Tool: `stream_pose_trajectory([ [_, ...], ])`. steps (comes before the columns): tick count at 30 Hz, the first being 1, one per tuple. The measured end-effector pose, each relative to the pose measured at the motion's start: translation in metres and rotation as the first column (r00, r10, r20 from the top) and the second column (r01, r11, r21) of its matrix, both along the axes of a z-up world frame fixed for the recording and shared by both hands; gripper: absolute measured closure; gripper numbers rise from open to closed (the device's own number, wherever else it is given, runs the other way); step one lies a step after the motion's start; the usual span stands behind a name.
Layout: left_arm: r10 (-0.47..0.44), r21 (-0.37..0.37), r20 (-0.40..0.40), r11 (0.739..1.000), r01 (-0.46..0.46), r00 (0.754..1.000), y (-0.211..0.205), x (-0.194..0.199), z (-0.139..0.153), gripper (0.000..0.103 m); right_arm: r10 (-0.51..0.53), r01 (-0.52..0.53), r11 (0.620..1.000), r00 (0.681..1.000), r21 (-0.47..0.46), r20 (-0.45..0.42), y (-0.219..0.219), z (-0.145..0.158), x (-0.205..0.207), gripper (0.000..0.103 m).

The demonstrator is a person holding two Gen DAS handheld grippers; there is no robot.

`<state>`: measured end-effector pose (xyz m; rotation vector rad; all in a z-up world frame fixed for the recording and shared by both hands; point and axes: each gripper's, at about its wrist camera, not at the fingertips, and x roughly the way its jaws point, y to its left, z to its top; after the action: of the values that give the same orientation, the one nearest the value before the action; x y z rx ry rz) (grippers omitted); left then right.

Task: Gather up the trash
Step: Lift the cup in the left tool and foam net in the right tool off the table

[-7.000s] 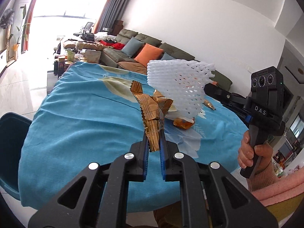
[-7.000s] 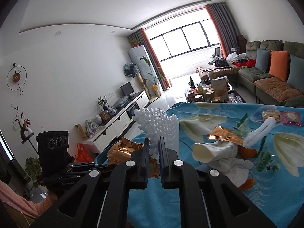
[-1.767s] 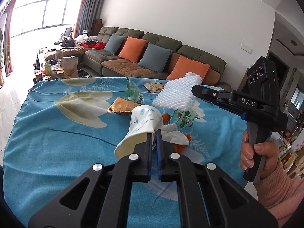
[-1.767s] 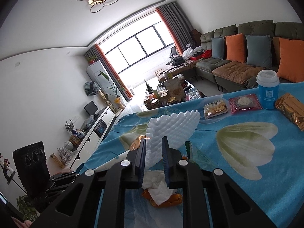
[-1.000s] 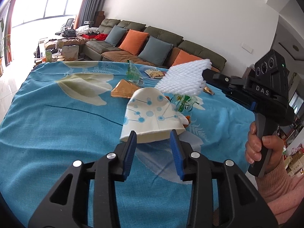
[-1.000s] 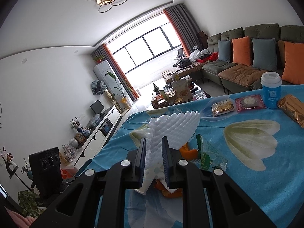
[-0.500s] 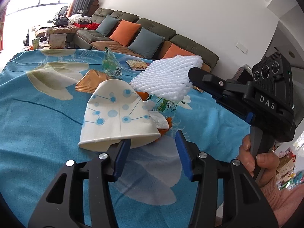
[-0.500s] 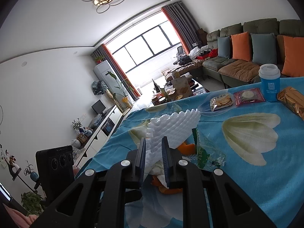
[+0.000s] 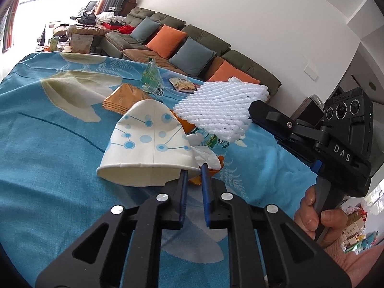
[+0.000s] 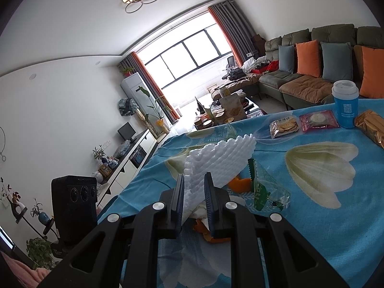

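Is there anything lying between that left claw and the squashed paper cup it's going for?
Nothing visible does. The left gripper, jaws closing, is already at the paper cup rim's right end, beside a crumpled tissue.

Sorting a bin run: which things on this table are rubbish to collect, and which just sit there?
Rubbish:
foam net
paper cup
tissue
orange peel
green wrapper

Lying about, apparently unopened:
blue lidded cup
biscuit packet
pink snack packet
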<state>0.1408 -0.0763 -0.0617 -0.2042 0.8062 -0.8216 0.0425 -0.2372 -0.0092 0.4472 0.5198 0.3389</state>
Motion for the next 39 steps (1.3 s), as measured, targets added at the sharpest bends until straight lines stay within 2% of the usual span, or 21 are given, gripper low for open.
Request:
stream_pose_trajectory([
  [8,0.029,-0.011,0.031,1.000,-0.028,0.999,0.027,-0.014,0.009,0.094,0.025,-0.025,1.000,0.999,-0.011,0.028,0.009,0.010,-0.005,0.088],
  [17,0.083,-0.033,0.102,0.996,-0.080,0.991,0.075,-0.036,0.031,0.098,0.087,-0.087,0.996,0.994,-0.014,0.061,0.026,0.022,-0.006,0.088],
  [23,0.072,-0.033,0.084,0.997,-0.070,0.994,0.087,-0.040,0.027,0.097,0.109,-0.109,0.994,0.994,0.007,0.033,0.035,0.014,0.001,0.088],
  [26,0.052,-0.023,0.065,0.998,-0.051,0.997,0.083,-0.040,0.019,0.092,0.112,-0.112,0.994,0.994,0.003,0.015,0.040,0.009,0.003,0.088],
  [27,0.047,-0.020,0.061,0.999,-0.046,0.997,0.081,-0.040,0.016,0.088,0.114,-0.114,0.993,0.993,0.003,0.009,0.041,0.008,0.002,0.088],
  [29,0.036,-0.019,0.047,0.999,-0.035,0.998,0.076,-0.038,0.010,0.074,0.118,-0.117,0.993,0.993,0.009,-0.007,0.042,0.003,0.003,0.088],
  [32,0.020,-0.004,0.041,1.000,-0.019,0.999,0.071,-0.038,0.004,0.068,0.121,-0.120,0.993,0.992,0.011,-0.026,0.044,-0.005,0.003,0.088],
  [36,0.055,0.032,0.066,0.998,-0.057,0.996,0.070,-0.036,0.001,0.060,0.124,-0.123,0.992,0.991,0.016,-0.042,0.044,-0.011,0.003,0.088],
  [39,0.064,0.020,0.092,0.998,-0.066,0.994,0.074,-0.034,0.004,0.051,0.124,-0.123,0.992,0.991,0.019,-0.044,0.044,-0.012,0.003,0.088],
])
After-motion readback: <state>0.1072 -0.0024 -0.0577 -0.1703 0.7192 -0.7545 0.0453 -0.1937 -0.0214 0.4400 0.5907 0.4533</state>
